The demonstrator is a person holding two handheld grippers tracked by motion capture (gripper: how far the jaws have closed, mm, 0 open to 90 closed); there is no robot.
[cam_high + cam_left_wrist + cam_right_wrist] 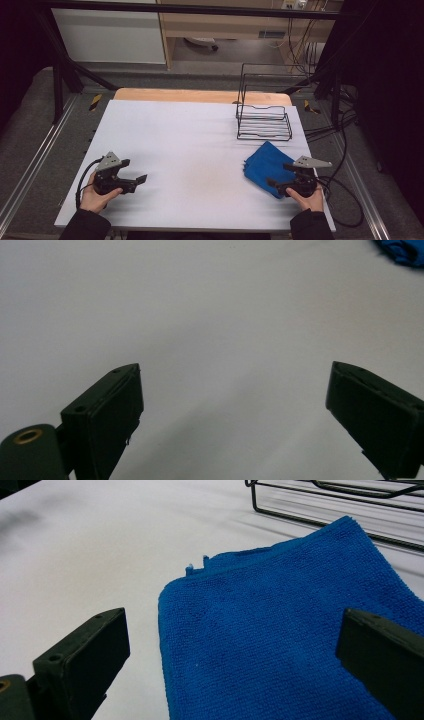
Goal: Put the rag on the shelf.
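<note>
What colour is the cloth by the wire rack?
The cloth is bright blue, plain with no pattern; the right gripper view shows it best.

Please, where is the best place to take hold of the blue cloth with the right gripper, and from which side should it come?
Probably the near left corner of the blue cloth. It lies folded flat on the white table, so its edge is the only part that jaws can pinch. The right gripper is open just over that edge; it could come down from above, one jaw on the cloth, one on bare table.

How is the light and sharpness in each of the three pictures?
High view: table bright, surroundings dark, slightly soft. Left gripper view: jaws blurred, soft shadows beneath, blue cloth sharp-coloured at the corner. Right gripper view: blue cloth weave crisp, wire rack and jaws softer.
</note>
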